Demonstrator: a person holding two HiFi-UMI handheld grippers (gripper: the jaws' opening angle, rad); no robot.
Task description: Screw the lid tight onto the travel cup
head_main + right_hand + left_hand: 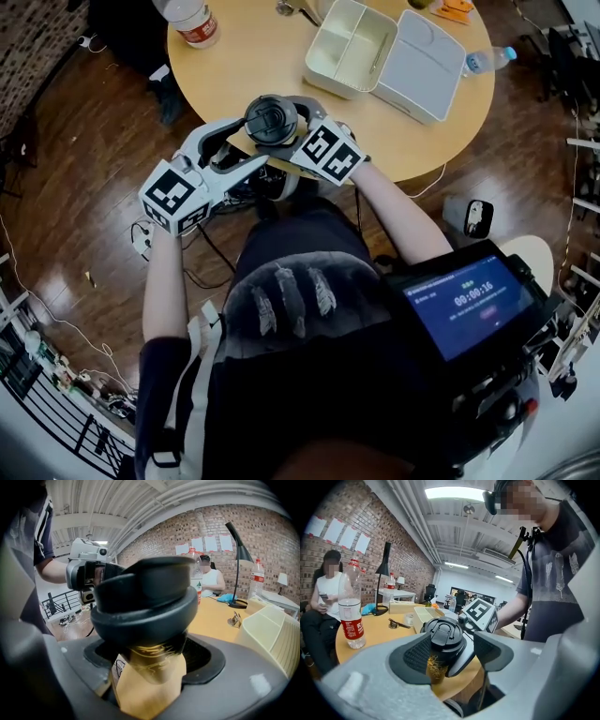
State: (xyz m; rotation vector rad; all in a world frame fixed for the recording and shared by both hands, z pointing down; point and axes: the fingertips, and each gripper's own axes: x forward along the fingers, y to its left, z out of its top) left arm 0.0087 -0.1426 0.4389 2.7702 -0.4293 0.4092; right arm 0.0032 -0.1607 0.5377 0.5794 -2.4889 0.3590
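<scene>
The travel cup [271, 120], dark with gold print and a black lid [443, 632] sitting on it, is held at the near edge of the round wooden table [427, 141]. In the right gripper view my right gripper [150, 660] is shut on the cup's body [152, 660] just under the lid [145, 599]. In the left gripper view my left gripper [452, 653] is open around the cup [437, 665]. Its left pad [416, 656] touches the cup. Its right pad [492, 649] stands apart, with a right-gripper finger in the gap. In the head view, the left gripper [251, 141] and right gripper [286, 131] meet at the cup.
An open cream lunch box [349, 45] with its grey lid [422, 66] lies further back on the table. A water bottle [192, 21] stands at the far left edge, and another bottle [489, 60] at the right edge. A black lamp [384, 569] and a seated person [326, 592] are beyond.
</scene>
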